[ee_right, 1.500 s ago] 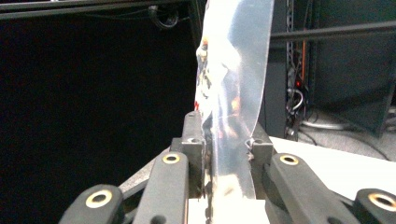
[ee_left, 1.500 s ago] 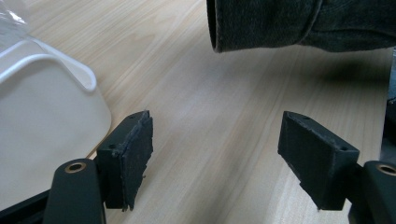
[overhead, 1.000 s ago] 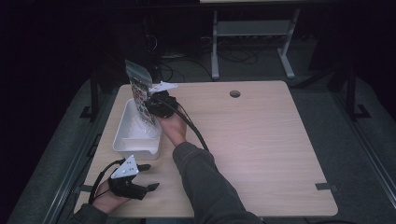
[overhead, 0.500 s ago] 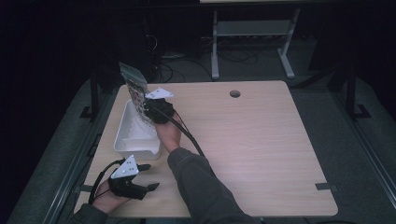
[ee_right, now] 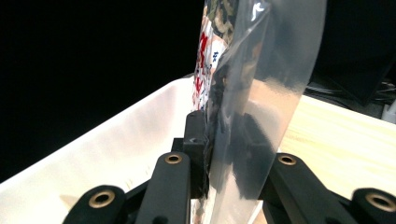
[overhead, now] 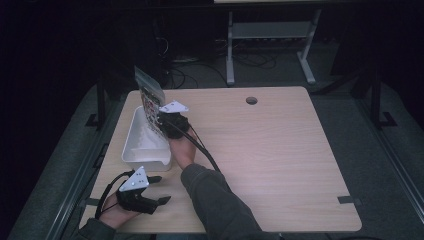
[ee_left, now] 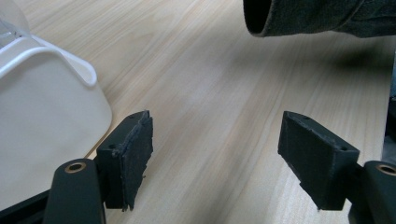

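Two tools are in your hands, and the right tool [overhead: 167,121] is the busy one: its jaws are clamped on a clear plastic packet [overhead: 149,97] with red and dark print, and they have just been closing further on it with the film pinched flat between the pads. In the right gripper view that packet [ee_right: 254,88] rises upright from between the jaws, glossy and partly see-through, with the printed side turned to the left. Take the white tray [overhead: 134,145] as your landmark: the packet stands over the tray's far end, its lower edge down inside the rim as far as the high view lets you judge, and its top corner leans out past the tray's far edge. The right tool sits at the tray's far right corner, your right forearm and dark sleeve [overhead: 220,200] running back from it along the tray's right side. The tray's pale inner wall [ee_right: 116,154] shows just left of the jaws in the right gripper view. Your left tool [overhead: 157,190] rests on the counter [overhead: 280,160] just short of the tray's near end, its jaws standing wide apart with nothing between them but bare wood. In the left gripper view the tray's rounded near corner [ee_left: 51,98] sits just beside the left pad, not touching it, and your sleeve cuff [ee_left: 299,16] hangs beyond.
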`<state>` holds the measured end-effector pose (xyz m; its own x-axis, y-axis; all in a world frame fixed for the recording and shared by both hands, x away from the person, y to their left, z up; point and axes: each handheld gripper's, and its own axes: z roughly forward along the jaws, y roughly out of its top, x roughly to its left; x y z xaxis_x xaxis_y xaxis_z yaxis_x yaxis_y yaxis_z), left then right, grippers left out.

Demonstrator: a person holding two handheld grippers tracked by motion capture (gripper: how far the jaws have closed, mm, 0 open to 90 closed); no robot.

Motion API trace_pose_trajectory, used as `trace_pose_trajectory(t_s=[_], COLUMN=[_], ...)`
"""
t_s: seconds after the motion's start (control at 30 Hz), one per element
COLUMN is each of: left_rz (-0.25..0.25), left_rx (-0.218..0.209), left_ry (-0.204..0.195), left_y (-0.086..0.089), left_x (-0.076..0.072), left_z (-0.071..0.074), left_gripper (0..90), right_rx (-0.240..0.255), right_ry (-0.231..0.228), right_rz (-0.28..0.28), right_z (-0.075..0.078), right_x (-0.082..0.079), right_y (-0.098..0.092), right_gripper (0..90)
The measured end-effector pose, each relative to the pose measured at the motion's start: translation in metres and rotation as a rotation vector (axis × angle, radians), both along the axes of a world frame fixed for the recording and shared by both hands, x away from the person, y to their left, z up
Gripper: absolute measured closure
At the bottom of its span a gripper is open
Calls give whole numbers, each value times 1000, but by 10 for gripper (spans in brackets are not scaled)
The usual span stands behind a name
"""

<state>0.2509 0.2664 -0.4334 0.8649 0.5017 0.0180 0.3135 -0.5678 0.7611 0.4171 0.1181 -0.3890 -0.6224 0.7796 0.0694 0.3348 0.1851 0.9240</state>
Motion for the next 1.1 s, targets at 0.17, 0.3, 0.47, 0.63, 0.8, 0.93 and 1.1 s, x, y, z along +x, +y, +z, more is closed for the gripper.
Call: trace_pose_trajectory(t_s=[0.17, 0.3, 0.47, 0.63, 0.8, 0.93, 1.1], left_rz=[0, 0, -1, -1, -1, -4, -6], left_rx=[0, 1, 1, 3, 3, 5, 8], left_ry=[1, 0, 0, -1, 0, 0, -1], left_y=[0, 0, 0, 0, 0, 0, -1], left_x=[0, 0, 0, 0, 0, 1, 1], left_z=[0, 0, 0, 0, 0, -1, -1], left_gripper=[256, 256, 256, 256, 256, 256, 256], right_rx=[-32, -42, -31, -29, -34, -26, -8], right_ry=[-12, -17, 0, 17, 22, 26, 54], right_rz=[1, -15, -63, -85, -76, -58, -19], right_z=[-3, -5, -8, -13, -12, -11, -11], right_x=[-3, -6, -8, -8, -8, -7, -3], right_y=[1, 3, 3, 4, 4, 3, -5], right_gripper=[760, 760, 759, 757, 752, 738, 616])
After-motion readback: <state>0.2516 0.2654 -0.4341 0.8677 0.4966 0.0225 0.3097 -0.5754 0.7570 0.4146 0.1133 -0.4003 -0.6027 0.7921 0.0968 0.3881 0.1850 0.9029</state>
